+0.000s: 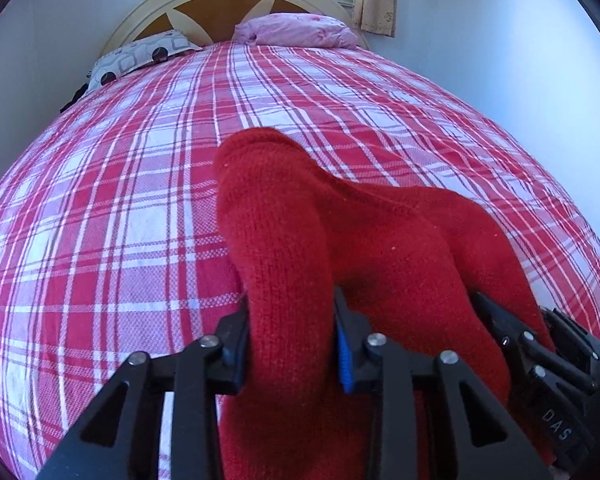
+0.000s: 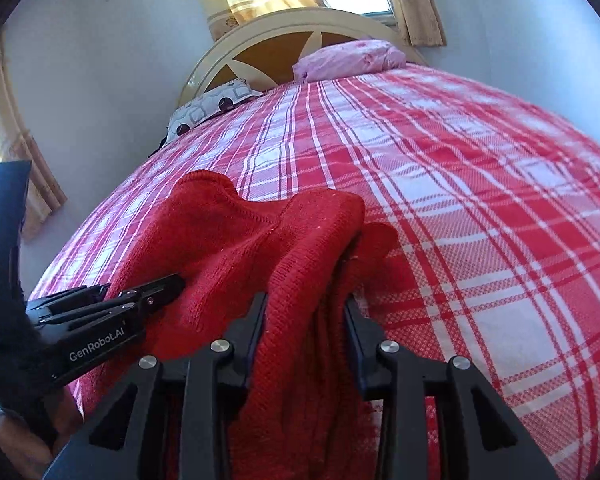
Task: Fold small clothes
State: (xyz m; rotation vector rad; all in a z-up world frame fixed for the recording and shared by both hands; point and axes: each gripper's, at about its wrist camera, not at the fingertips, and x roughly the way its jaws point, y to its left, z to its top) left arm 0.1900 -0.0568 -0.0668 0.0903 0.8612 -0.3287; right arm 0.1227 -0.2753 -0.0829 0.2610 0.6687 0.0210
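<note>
both claws, left claw (image 1: pixel 292 332) and right claw (image 2: pixel 306 328), pinch thick bunches of the red knit garment (image 1: pixel 340 232) above the bed (image 1: pixel 120 200); uneven pulling could let the bulky knit slip and skew the fold.

Your left gripper (image 1: pixel 292 332) and right gripper (image 2: pixel 306 328) sit just beside each other. Each has its jaws clamped on red knit fabric (image 1: pixel 360 240).

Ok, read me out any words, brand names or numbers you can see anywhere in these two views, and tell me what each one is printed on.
"GenRobot.AI": white lettering on the black body of the left gripper, seen from the right wrist view.
"DAS": pale letters on the black body of the right gripper, at the right edge of the left wrist view; possibly cut off.
No text shows on the red knit garment, plaid bedspread or pillows.
</note>
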